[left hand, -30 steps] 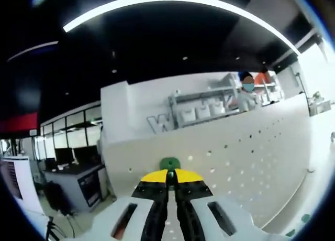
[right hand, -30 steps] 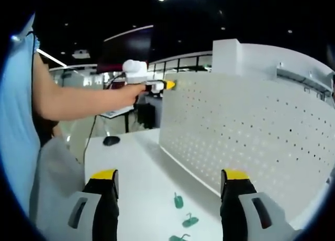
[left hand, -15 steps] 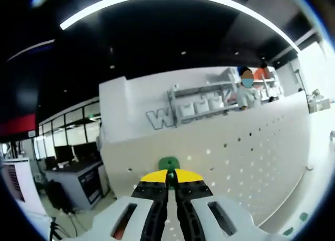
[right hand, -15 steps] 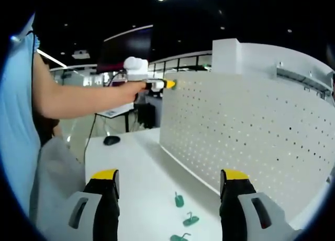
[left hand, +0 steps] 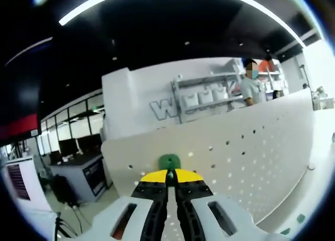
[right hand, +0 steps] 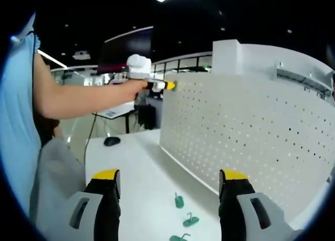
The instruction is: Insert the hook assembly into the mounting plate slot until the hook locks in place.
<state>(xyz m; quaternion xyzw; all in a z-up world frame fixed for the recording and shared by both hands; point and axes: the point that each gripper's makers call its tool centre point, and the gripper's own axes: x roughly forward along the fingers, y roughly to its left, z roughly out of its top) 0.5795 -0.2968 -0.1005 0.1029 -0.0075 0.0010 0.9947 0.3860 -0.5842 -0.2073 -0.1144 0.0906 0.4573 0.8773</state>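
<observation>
Left tongs (left hand: 168, 174) clenched on green hook (left hand: 169, 161), hook poking past yellow tips, long axis running forward along tongs. Pegboard (left hand: 251, 157) directly ahead, top-left corner region just beyond hook; contact not clear. In right gripper view, left tongs (right hand: 168, 85) at pegboard (right hand: 251, 131) upper corner, held by outstretched arm. Right tongs (right hand: 167, 183) released, empty, low over worktop (right hand: 131, 162). Spare green hooks (right hand: 183, 220) on worktop near pegboard base. Left hand nearer slot.

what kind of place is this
Probably an open office or lab workspace with a test bench. A white pegboard stands on a white table with loose green hooks; behind are desks with monitors and metal shelving.
</observation>
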